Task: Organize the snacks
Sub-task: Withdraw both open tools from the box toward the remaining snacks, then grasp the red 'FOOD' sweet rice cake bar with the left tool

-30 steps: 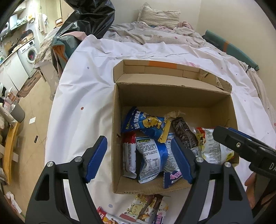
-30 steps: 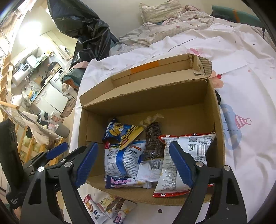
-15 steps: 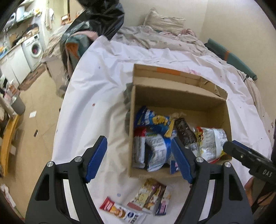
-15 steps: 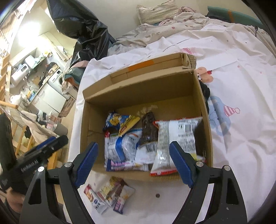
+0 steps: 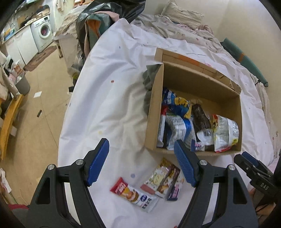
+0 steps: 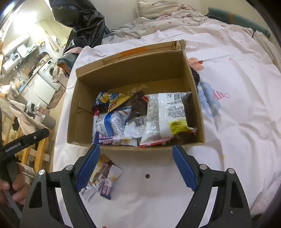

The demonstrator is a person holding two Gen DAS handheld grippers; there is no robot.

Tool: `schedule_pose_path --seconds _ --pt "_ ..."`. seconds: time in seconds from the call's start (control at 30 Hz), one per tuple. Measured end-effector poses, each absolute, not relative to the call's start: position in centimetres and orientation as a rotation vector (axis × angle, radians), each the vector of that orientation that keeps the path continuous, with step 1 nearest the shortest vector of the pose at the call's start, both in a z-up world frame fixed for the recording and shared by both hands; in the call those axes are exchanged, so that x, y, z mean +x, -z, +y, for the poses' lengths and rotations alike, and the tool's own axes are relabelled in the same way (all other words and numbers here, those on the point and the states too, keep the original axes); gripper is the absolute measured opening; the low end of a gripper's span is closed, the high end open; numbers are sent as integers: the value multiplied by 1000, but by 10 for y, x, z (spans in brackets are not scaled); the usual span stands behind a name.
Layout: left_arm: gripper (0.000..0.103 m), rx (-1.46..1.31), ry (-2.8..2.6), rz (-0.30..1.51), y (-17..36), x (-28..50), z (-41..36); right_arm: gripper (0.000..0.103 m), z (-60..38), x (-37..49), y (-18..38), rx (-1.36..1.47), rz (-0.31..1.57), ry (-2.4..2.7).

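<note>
An open cardboard box [image 5: 151,122] [image 6: 73,112] sits on a white sheet and holds several snack packets: a blue-yellow one [image 6: 109,100], a blue-white one [image 5: 177,128], a dark one [image 6: 138,105], a large white one [image 6: 166,114]. Loose on the sheet in front of the box lie a red-white bar [image 5: 133,193] and small packets [image 5: 166,178] [image 6: 103,177]. My left gripper [image 5: 141,161] is open and empty above the sheet, left of the box. My right gripper [image 6: 134,166] is open and empty before the box's front wall.
The bed's white sheet [image 5: 108,98] ends at its left edge, with wooden floor [image 5: 40,84] beyond. Black plastic bags and clothes [image 6: 84,21] pile at the bed's far left. Pillows and a blanket [image 6: 158,10] lie at the head. A washing machine [image 5: 43,33] stands far left.
Both grippers have pulled back and up from the box. The loose packets in front of the box have come fully into view. Both stay open.
</note>
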State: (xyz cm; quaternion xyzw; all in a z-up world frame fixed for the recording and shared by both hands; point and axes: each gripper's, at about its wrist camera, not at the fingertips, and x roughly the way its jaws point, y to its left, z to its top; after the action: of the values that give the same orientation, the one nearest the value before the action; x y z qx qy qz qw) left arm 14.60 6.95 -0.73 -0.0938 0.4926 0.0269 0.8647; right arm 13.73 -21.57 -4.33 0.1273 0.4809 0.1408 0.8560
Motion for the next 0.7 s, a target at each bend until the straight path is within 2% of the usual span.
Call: schedule_pose_path --seconds 0.37,0.7 --pt "73 -246 -100 1204 44 134 72 86 -232 123 51 330 1033 -269" --pt "72 -408 -221 1465 120 130 86 86 -235 132 63 385 1079 -238"
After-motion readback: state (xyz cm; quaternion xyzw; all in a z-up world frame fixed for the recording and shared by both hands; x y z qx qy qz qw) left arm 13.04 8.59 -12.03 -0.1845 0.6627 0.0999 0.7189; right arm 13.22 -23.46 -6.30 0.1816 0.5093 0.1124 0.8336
